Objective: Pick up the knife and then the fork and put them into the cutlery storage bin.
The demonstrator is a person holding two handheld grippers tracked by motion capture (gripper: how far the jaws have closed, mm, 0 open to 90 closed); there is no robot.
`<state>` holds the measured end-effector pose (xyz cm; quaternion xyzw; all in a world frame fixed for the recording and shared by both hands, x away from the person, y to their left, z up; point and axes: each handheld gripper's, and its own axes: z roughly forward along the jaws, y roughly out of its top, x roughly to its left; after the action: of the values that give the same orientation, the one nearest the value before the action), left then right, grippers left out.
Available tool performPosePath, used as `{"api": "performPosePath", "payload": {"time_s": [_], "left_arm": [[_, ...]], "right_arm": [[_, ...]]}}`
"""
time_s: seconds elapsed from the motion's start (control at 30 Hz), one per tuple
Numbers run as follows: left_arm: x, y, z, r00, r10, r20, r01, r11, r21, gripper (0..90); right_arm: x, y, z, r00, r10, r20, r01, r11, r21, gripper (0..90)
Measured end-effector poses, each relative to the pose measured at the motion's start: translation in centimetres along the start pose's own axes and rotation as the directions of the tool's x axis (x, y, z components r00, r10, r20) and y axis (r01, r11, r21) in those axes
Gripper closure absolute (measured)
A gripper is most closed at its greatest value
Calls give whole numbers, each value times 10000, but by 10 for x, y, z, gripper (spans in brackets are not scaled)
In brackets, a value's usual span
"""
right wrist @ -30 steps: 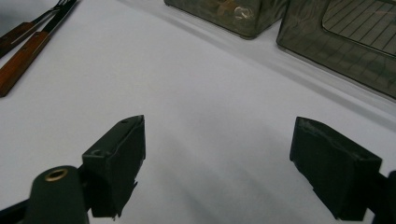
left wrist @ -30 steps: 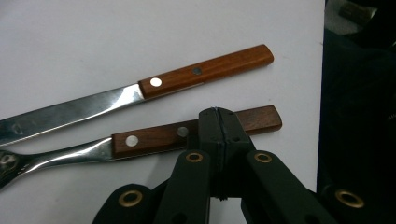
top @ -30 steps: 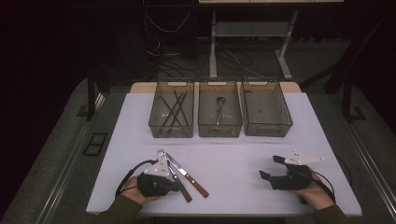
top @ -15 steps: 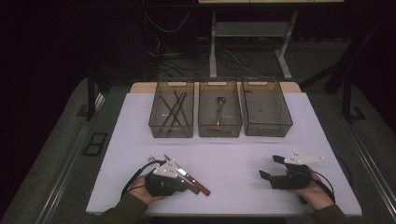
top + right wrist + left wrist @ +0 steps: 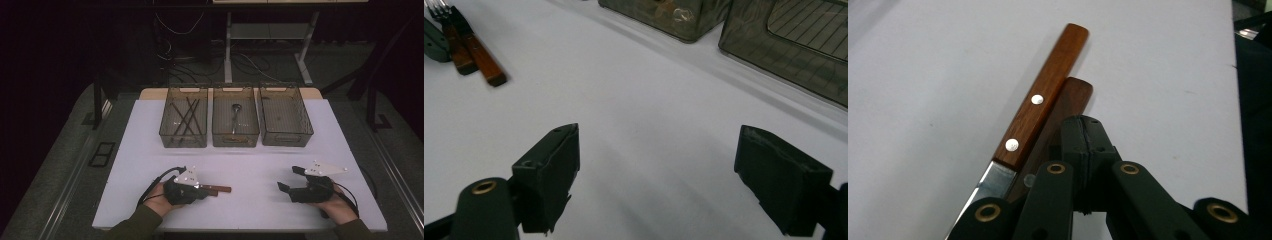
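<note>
Two wooden-handled pieces of cutlery lie side by side on the white table (image 5: 250,165). One is a knife (image 5: 1040,107) with two rivets, and a darker handle (image 5: 1070,102) lies next to it. My left gripper (image 5: 206,192) lies over them with its jaws shut together (image 5: 1083,137), nothing visibly between the pads, the darker handle running underneath. The handle ends (image 5: 222,189) stick out to the right of it. My right gripper (image 5: 288,178) rests at the front right, open and empty (image 5: 659,165), facing the cutlery (image 5: 479,57), whose fork tines (image 5: 438,7) show.
Three clear bins stand in a row at the back. The left bin (image 5: 165,131) holds several dark sticks, the middle bin (image 5: 218,131) a spoon (image 5: 236,112), and the right bin (image 5: 305,131) looks empty. Cables trail from both grippers.
My left gripper has shifted right over the cutlery. The cutlery has swung from a diagonal lie to point level toward the right. The right gripper has stayed put.
</note>
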<state>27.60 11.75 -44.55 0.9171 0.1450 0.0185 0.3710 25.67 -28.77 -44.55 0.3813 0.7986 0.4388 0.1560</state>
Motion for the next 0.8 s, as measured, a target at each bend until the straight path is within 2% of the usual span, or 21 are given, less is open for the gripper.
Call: {"api": "performPosePath", "payload": {"time_s": [0.43, 0.57, 0.67, 0.8], "left_arm": [[18, 16, 13, 9981, -32, -612, 37, 10000, 84, 893], [19, 17, 14, 9974, -102, -709, 108, 9999, 76, 892], [17, 16, 7, 9966, -284, -775, 272, 9995, -160, 889], [12, 9, -12, 9907, -636, -1205, 558, 9962, -669, 791]], "right_arm": [[0, 0, 0, 10000, 49, -2, -49, 10000, 23, 185], [0, 0, 0, 10000, 58, -21, -58, 10000, 11, 185], [0, 0, -1, 10000, 45, -35, -45, 10000, -19, 185], [0, 0, -1, 10000, 53, -33, -53, 10000, -38, 185]]}}
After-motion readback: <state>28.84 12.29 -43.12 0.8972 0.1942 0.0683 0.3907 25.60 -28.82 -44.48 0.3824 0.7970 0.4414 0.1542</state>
